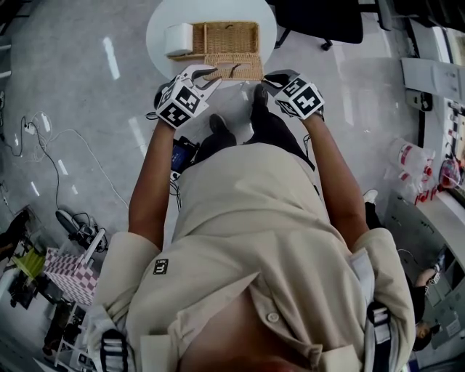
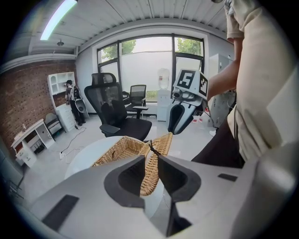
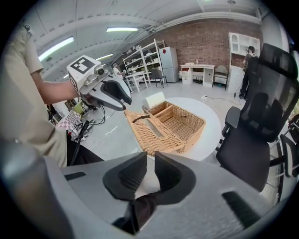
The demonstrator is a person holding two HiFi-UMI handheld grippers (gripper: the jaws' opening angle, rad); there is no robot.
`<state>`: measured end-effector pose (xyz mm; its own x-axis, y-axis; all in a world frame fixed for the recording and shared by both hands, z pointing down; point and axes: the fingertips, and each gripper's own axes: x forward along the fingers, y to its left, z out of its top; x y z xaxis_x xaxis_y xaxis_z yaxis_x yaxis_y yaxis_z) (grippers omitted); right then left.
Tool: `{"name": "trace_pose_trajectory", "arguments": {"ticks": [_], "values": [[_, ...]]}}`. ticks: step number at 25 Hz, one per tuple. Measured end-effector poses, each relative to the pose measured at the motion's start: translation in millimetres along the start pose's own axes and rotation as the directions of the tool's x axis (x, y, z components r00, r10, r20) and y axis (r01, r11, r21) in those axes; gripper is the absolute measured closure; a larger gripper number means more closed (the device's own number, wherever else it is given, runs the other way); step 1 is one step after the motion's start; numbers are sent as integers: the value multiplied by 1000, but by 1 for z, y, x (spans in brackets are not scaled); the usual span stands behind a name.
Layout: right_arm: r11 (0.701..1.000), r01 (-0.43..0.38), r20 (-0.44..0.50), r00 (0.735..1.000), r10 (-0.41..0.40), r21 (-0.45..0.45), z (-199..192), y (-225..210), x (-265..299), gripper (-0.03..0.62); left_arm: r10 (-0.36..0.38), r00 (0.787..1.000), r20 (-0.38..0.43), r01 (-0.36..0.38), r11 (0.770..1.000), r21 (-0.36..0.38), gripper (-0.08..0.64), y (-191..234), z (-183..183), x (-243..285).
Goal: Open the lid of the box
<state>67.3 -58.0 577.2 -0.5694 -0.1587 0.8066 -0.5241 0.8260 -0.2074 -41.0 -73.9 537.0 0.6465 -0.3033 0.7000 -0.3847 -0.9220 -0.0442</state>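
A wicker box (image 1: 231,36) stands on a round white table (image 1: 161,18), its lid (image 1: 234,67) swung open and lying flat toward me. My left gripper (image 1: 211,75) hovers just above the lid's near left corner, jaws a little apart with nothing pressed between them. In the left gripper view the lid (image 2: 161,144) shows through the gap of the left gripper (image 2: 150,158), beyond the tips. My right gripper (image 1: 269,80) hangs off the lid's near right corner. In its own view the right gripper (image 3: 150,156) has a narrow empty gap, with the open box (image 3: 184,123) ahead.
A white tissue roll (image 1: 178,38) stands against the box's left end. A black office chair (image 1: 320,18) is behind the table on the right. Cables (image 1: 43,145) trail over the floor at left. My legs and shoes are just below the table's near edge.
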Motion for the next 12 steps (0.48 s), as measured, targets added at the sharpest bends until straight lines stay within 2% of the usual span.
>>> {"name": "trace_pose_trajectory", "arguments": {"ticks": [12], "values": [[1000, -11, -100, 995, 12, 12, -36, 11, 29, 551, -16, 1000, 1, 16, 1000, -8, 482, -14, -4, -17]]}}
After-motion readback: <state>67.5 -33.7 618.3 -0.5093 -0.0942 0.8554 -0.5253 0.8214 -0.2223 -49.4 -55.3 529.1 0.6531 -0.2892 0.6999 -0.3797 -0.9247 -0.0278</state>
